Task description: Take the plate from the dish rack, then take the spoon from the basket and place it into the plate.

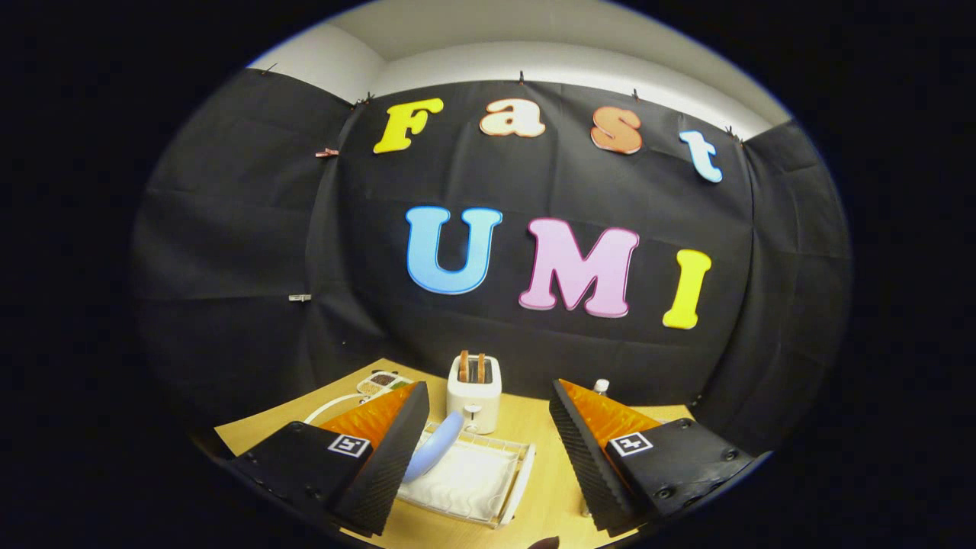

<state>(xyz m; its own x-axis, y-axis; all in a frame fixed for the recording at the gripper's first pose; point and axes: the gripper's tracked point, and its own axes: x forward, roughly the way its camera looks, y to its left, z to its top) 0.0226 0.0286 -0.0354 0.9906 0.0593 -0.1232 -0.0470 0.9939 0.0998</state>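
A pale blue plate stands on edge in a white wire dish rack on the wooden table. The plate leans just beside the inner face of the left finger, partly hidden by it. My gripper hovers above the rack, open wide, with nothing between its fingers. The rack lies between and below the two fingers. I cannot make out the spoon or the basket.
A white toaster with two slices of toast stands beyond the rack near the black wall. A white bottle cap peeks over the right finger. A small white tray with compartments and a white cable lie behind the left finger.
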